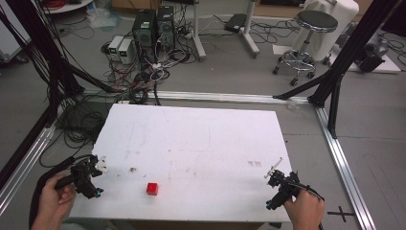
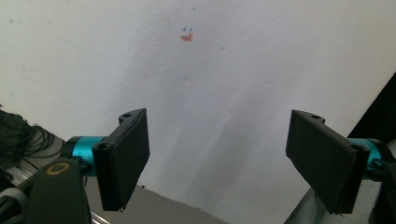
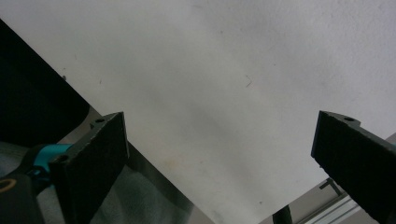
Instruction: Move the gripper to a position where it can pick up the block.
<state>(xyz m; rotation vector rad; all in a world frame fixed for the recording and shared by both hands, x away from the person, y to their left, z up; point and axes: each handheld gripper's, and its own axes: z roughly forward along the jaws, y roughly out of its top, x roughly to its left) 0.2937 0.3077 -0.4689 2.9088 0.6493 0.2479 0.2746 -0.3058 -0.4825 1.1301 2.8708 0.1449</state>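
White table [image 1: 201, 139] carries a small red cube [image 1: 152, 189], faint smudges, perhaps stains.

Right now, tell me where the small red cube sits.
In the high view, the small red cube sits on the white table near its front edge, between the grippers and nearer the left gripper.

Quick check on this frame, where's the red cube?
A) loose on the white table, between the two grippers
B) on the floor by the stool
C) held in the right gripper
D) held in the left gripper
A: the red cube sits alone on the white table, apart from the open left gripper and open right gripper.
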